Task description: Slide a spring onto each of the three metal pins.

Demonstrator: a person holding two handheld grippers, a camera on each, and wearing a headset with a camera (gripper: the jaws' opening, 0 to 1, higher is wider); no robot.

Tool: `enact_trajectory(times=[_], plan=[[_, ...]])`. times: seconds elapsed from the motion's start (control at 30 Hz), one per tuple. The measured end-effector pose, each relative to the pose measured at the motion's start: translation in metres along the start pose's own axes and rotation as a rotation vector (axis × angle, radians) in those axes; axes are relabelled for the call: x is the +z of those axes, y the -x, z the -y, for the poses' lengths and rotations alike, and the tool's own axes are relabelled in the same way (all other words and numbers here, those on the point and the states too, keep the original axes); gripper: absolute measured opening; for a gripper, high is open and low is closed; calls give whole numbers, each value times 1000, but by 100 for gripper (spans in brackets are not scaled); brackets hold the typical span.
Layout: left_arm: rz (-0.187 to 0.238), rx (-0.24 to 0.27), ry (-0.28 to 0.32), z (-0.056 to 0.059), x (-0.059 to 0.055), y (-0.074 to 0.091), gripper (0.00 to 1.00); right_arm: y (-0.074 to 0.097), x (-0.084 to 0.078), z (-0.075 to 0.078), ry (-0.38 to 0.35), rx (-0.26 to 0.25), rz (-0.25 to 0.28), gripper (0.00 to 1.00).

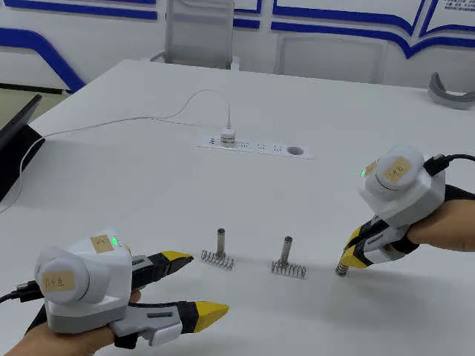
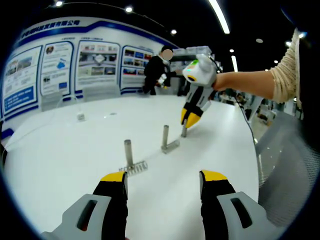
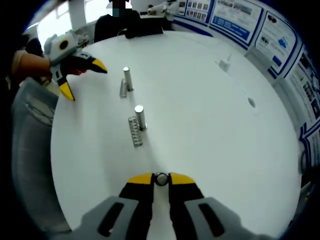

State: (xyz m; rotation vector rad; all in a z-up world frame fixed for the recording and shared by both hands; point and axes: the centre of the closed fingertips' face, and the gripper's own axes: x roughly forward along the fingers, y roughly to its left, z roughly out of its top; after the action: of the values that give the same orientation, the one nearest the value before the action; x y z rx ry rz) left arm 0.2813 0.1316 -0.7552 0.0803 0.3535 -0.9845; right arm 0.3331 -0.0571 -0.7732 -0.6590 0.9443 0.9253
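Two metal pins stand upright on the white table (image 1: pixel 148 185): the left pin (image 1: pixel 220 241) (image 2: pixel 128 149) (image 3: pixel 126 78) and the middle pin (image 1: pixel 286 248) (image 2: pixel 165 137) (image 3: pixel 139 116). A loose spring lies at the foot of each (image 1: pixel 217 259) (image 1: pixel 288 269) (image 2: pixel 134 168) (image 3: pixel 134 132). My right gripper (image 1: pixel 347 259) (image 3: pixel 161 179) (image 2: pixel 189 119) points down at the right, shut on a coiled spring (image 1: pixel 342 269) around the third pin, whose round top (image 3: pixel 160 178) sits between the tips. Left of the pins, my left gripper (image 1: pixel 194 285) (image 2: pixel 164 177) (image 3: pixel 82 77) is open and holds nothing.
A power strip (image 1: pixel 256 146) with a white plug (image 1: pixel 228 136) and cable lies further back on the table. A chair (image 1: pixel 199 33) stands beyond the far edge. A grey curved object (image 1: pixel 449 93) rests at the far right, a dark object (image 1: pixel 15 148) at the left edge.
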Motion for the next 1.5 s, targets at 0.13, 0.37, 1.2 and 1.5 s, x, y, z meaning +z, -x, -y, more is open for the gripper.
enact_trajectory(times=[0.13, 0.37, 1.2, 1.5], plan=[[1, -2, -3, 1, 2, 0, 59, 0, 1, -2, 6, 0, 3, 14], [2, 0, -6, 1, 2, 0, 59, 8, 8, -3, 29, -21, 30, 20], [7, -11, -24, 4, 9, -4, 58, -28, 42, -41, 193, 94, 34, 17], [5, -14, -26, 4, 9, -4, 58, -43, 39, -41, 215, 106, 1, 15]])
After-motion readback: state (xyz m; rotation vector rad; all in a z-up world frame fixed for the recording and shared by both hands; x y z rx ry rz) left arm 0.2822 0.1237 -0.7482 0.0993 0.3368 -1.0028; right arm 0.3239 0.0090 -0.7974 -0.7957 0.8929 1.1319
